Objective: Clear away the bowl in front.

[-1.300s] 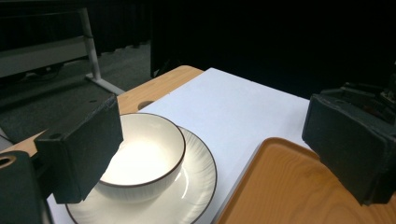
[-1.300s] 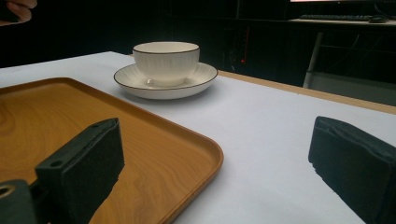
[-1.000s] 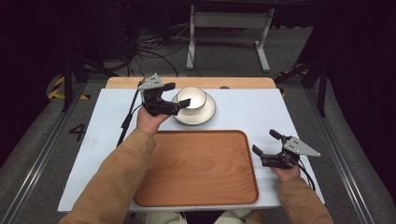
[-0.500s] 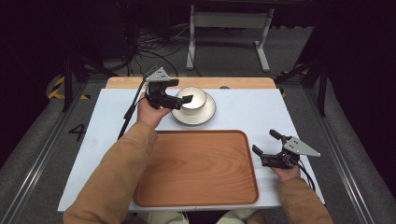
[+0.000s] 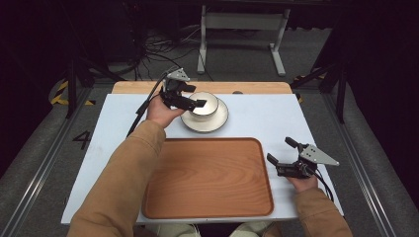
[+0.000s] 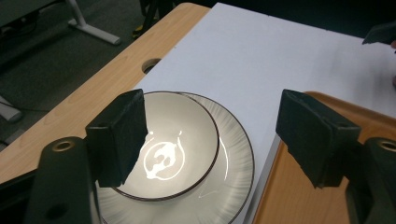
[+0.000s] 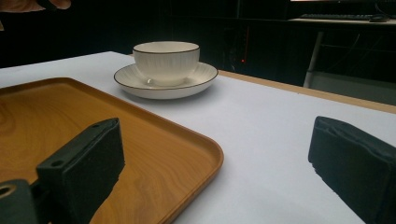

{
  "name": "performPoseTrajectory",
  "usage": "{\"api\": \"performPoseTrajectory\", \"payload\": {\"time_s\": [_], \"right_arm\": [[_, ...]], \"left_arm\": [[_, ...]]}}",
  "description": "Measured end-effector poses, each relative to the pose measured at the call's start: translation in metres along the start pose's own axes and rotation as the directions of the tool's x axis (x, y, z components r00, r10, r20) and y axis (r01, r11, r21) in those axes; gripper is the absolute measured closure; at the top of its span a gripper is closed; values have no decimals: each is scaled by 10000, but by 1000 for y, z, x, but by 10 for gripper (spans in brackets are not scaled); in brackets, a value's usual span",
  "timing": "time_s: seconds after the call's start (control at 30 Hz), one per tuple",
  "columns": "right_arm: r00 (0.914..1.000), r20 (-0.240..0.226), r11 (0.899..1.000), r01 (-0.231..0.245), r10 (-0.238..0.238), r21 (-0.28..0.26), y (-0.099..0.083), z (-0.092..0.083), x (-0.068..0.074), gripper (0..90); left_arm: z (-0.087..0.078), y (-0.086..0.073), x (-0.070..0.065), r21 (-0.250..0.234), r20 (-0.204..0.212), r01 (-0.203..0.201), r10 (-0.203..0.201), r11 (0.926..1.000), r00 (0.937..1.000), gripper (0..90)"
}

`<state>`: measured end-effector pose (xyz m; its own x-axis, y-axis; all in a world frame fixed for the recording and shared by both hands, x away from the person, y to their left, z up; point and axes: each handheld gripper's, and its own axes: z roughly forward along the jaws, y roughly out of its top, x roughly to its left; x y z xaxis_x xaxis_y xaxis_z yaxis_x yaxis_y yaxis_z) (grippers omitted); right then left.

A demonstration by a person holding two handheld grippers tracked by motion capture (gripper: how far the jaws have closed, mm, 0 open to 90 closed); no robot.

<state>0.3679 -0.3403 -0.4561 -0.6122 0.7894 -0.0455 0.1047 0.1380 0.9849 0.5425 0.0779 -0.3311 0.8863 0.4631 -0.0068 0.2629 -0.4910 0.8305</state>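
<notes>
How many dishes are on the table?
2. A white bowl sits in the middle of a white plate, at the far side of the table just beyond the wooden tray. The tray is bare, and nothing seems hidden.

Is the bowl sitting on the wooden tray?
No, the bowl sits on a plate on the white table, beyond the empty tray.
</notes>
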Motion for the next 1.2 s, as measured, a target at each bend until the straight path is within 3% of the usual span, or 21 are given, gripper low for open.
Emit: {"api": "performPoseTrajectory", "payload": {"time_s": [0.17, 0.27, 0.57, 0.73, 0.93, 1.03, 1.2], "right_arm": [[10000, -2, 10000, -3, 3, -2, 0, 0, 0, 38], [10000, -7, 10000, -2, 2, -1, 0, 0, 0, 39], [10000, -6, 10000, -9, 9, -13, 0, 0, 0, 38], [10000, 0, 10000, -11, 11, -3, 0, 0, 0, 38], [10000, 4, 10000, -19, 19, -17, 0, 0, 0, 37], [10000, 27, 10000, -13, 14, -14, 0, 0, 0, 36], [10000, 40, 10000, -24, 24, -14, 0, 0, 0, 36]], "left_arm": [[7, 1, 0, 317, -180, 117, -112, 9994, 9998, 317], [11, 0, 1, 608, -256, -62, 78, 9981, 9996, 338], [26, -5, 5, 1141, -44, 323, -320, 9930, 9995, 402], [31, -8, 7, 1407, -44, 177, -173, 9899, 9998, 402], [41, -12, 7, 1952, 96, 42, -62, 9807, 9999, 430], [50, -15, 7, 2320, 317, 50, -127, 9727, 9994, 430], [59, -18, 5, 2636, 296, -14, -66, 9646, 9995, 442]]}}
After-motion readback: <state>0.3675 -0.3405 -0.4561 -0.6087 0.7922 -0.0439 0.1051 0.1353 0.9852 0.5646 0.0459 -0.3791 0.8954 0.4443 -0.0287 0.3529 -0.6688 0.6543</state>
